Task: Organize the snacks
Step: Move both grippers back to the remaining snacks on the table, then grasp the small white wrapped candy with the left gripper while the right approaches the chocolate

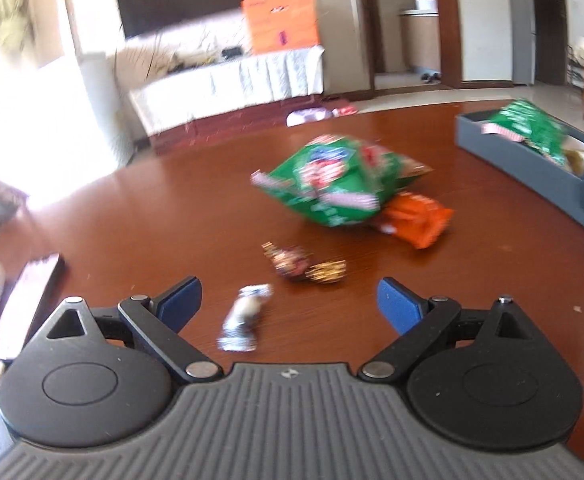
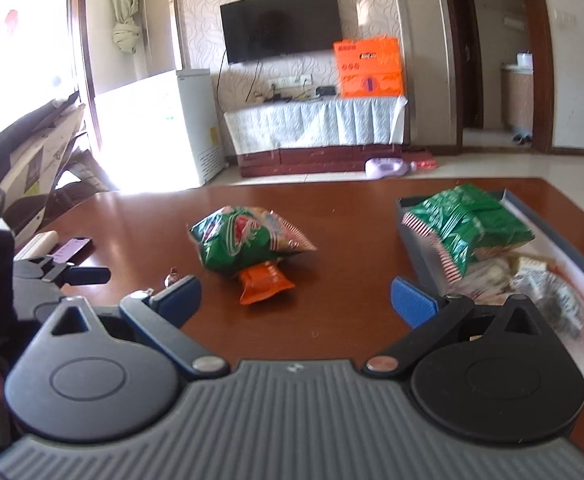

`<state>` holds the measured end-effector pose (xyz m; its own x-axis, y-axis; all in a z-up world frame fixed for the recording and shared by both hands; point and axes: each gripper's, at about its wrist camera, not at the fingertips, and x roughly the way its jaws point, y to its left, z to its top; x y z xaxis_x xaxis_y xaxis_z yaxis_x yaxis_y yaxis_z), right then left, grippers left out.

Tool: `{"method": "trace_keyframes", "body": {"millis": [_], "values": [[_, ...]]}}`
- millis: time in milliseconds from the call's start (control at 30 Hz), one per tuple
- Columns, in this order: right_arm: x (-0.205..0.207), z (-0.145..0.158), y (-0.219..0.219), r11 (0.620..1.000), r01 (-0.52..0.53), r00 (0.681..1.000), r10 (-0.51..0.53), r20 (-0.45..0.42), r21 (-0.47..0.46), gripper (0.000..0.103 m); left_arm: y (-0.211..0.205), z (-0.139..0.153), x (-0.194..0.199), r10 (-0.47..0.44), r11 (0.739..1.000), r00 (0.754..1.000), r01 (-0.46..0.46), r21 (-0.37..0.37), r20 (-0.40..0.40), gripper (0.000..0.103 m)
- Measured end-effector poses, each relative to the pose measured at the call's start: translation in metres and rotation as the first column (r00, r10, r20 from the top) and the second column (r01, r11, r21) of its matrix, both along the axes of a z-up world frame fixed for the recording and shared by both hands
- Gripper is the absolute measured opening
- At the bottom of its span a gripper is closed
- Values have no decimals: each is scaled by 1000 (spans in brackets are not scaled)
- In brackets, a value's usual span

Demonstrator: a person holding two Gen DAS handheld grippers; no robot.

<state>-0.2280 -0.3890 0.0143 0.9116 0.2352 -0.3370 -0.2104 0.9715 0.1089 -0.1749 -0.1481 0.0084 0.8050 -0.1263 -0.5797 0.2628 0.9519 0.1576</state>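
A green snack bag (image 1: 331,180) lies mid-table on top of an orange packet (image 1: 415,216); both also show in the right wrist view, the green bag (image 2: 248,240) and the orange packet (image 2: 264,282). A dark gold-wrapped candy (image 1: 303,266) and a silver-wrapped candy (image 1: 244,316) lie in front of my open, empty left gripper (image 1: 288,304). A grey box (image 2: 411,236) at the right holds another green bag (image 2: 467,224) and several small snacks. My right gripper (image 2: 295,300) is open and empty, hovering left of the box.
A phone (image 2: 72,248) and a pale block (image 2: 38,242) lie at the table's left edge. The left gripper's body (image 2: 32,280) shows at the left of the right wrist view. The table's far edge runs behind the snacks.
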Motion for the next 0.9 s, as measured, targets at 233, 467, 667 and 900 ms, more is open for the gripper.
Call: {"method": "trace_keyframes", "body": {"millis": [233,467,667,900], "values": [[5,-7,3,998,-69,997,69,-46,7,103,22,-2,26,-67,997,994,65,-29,-88,75],[20,-9,21,986,-163,985,165,-44,48,103,12,-8,25,-218,974,971,222,41,-97,66],[43,-10,45,979,-206,977,206,-60,12,103,27,-11,36,-218,976,972,217,-19,-92,28],[57,-8,66,974,-227,971,224,-80,-24,63,33,-8,32,-178,984,979,179,0,-99,19]]}}
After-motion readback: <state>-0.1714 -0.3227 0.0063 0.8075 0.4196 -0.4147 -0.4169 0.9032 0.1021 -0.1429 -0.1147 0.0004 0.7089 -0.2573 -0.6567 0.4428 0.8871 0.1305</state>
